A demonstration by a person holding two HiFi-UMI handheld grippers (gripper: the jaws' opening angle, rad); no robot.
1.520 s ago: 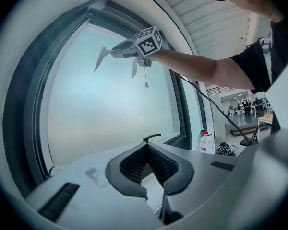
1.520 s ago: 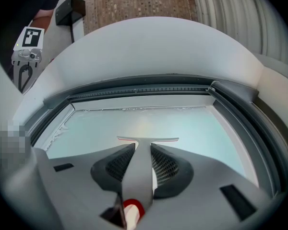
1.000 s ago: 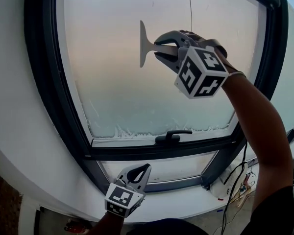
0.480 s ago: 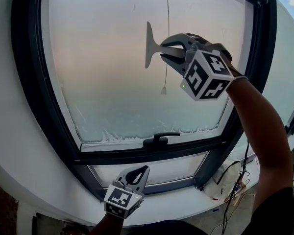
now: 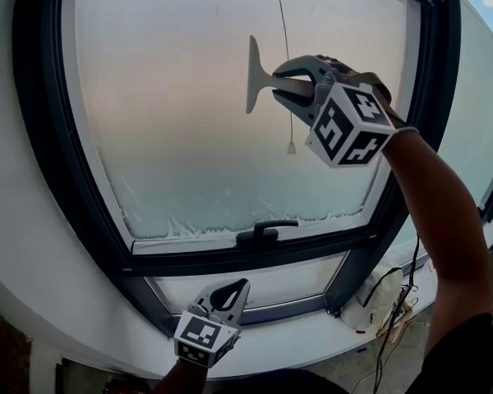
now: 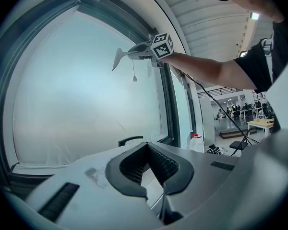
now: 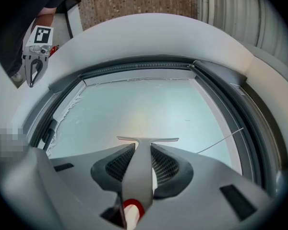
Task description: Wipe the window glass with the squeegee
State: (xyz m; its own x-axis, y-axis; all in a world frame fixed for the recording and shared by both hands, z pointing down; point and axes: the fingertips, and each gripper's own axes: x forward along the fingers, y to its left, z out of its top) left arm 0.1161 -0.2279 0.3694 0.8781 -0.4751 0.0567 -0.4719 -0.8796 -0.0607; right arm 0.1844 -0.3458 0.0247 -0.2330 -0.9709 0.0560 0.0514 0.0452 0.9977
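A grey squeegee (image 5: pixel 253 74) has its blade upright against the frosted window glass (image 5: pixel 181 130), upper middle of the pane. My right gripper (image 5: pixel 289 83) is shut on its handle, with the marker cube behind it. In the right gripper view the handle (image 7: pixel 143 164) runs between the jaws and the blade (image 7: pixel 148 139) lies across the glass (image 7: pixel 134 107). My left gripper (image 5: pixel 240 286) hangs low by the sill, shut on nothing. Its tips (image 6: pixel 146 145) meet in the left gripper view, where the squeegee (image 6: pixel 119 59) shows far up.
A thin blind cord (image 5: pixel 284 64) with a small pull (image 5: pixel 291 148) hangs just right of the blade. A dark window handle (image 5: pixel 263 233) sits on the lower frame. A dark frame (image 5: pixel 41 138) rims the pane above a white sill (image 5: pixel 312 335). Cables lie at lower right.
The squeegee has slid right across the glass, closer to the cord, with my right gripper still shut on it. The left gripper has stayed by the sill.
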